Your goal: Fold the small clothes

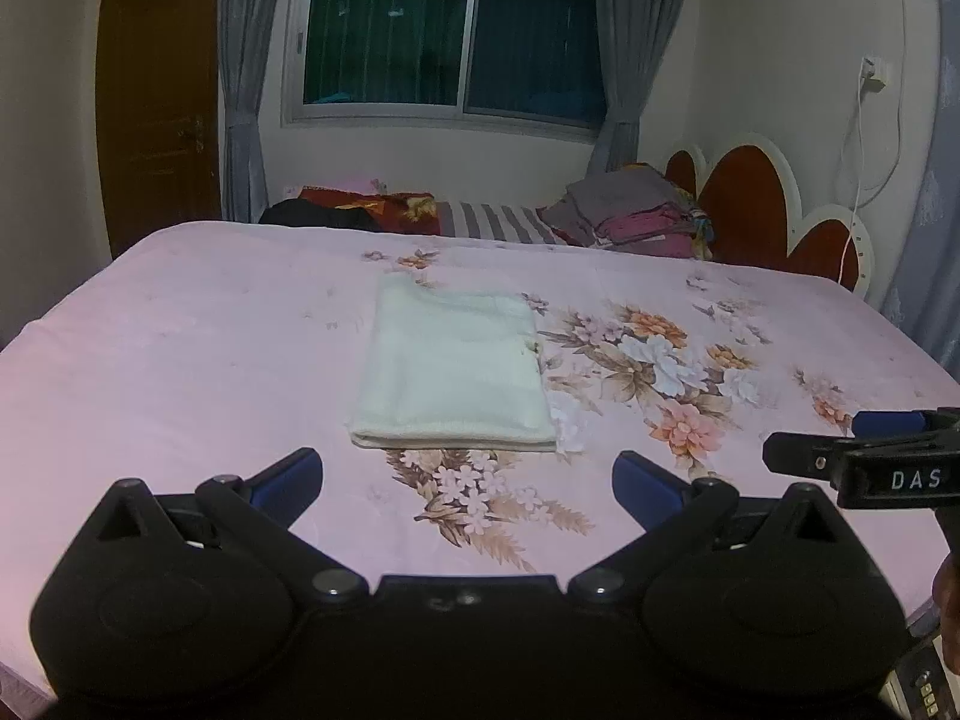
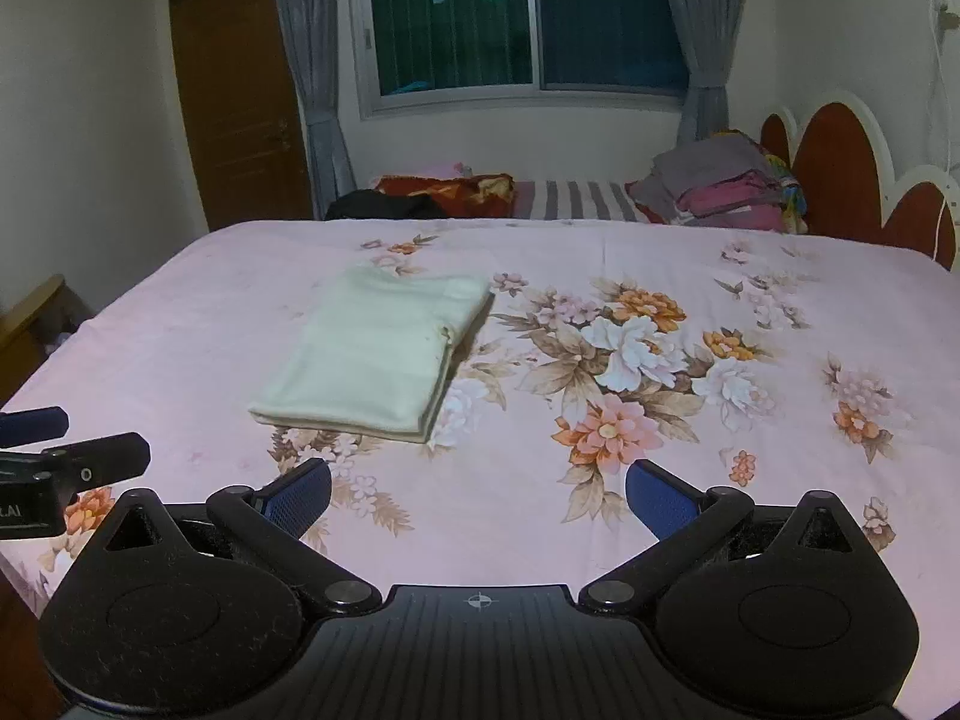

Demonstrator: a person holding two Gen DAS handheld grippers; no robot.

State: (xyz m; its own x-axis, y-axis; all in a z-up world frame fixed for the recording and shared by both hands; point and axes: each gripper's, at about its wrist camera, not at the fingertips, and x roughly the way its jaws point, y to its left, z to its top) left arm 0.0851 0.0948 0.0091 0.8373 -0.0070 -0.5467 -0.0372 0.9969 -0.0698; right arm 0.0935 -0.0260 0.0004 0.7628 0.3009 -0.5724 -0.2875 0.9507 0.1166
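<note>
A pale cream folded cloth point(image 1: 453, 369) lies flat on the bed point(image 1: 180, 330), a neat rectangle resting on the pink sheet with its printed flowers point(image 1: 660, 360). Its near folded edge faces the two tools, and the big bloom pattern spreads just beside its right edge.

The left tongs point(image 1: 465, 480) are held low over the near part of the bed with the blue-padded fingers point(image 1: 288, 480) spread wide, gripping nothing; the cloth sits ahead of them, apart from the tips. The right tongs point(image 2: 477, 495) are likewise wide open and empty, hovering beside the left ones, with the cloth point(image 2: 375, 354) ahead and to their left. Each tool shows at the edge of the other's view.

At the far side of the bed there is a stack of folded grey and magenta clothes point(image 2: 720, 189) near the red, white-edged headboard point(image 2: 840, 168). Beyond are a window with grey curtains point(image 2: 312, 60) and a brown door point(image 2: 240, 90).
</note>
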